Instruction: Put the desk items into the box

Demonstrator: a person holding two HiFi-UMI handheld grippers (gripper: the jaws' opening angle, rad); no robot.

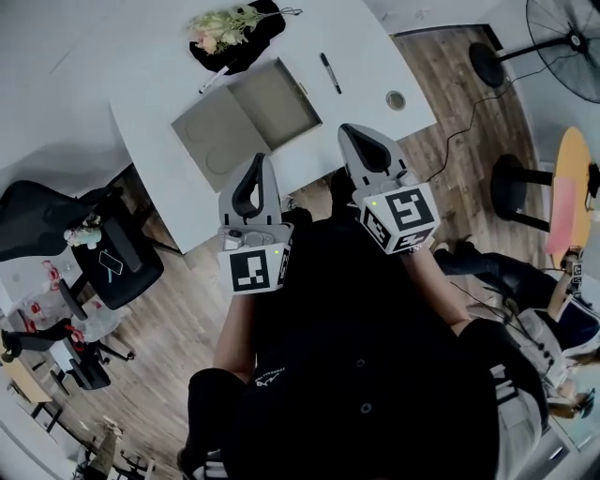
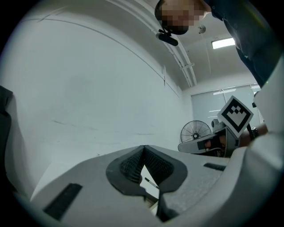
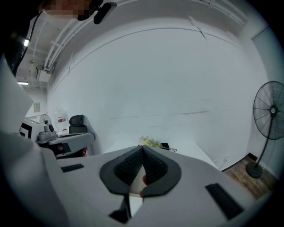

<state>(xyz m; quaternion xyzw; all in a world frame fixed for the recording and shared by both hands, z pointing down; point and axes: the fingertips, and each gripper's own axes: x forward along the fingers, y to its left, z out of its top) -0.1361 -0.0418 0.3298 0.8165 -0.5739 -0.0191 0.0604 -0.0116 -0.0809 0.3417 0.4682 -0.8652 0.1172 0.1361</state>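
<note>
The counter (image 1: 112,56), in the upper part of the frame, is white. On it lie a dull grey-brown box (image 1: 246,120), a black pen (image 1: 330,72) and pale green and pink flowers (image 1: 223,21) on a black cloth (image 1: 251,42). The left hand-held gripper (image 1: 255,176) and the right hand-held gripper (image 1: 361,141) are light grey, with black ribbed pads (image 2: 128,166) and black-and-white square markers. The floor (image 1: 169,319) is brown wood.
</note>
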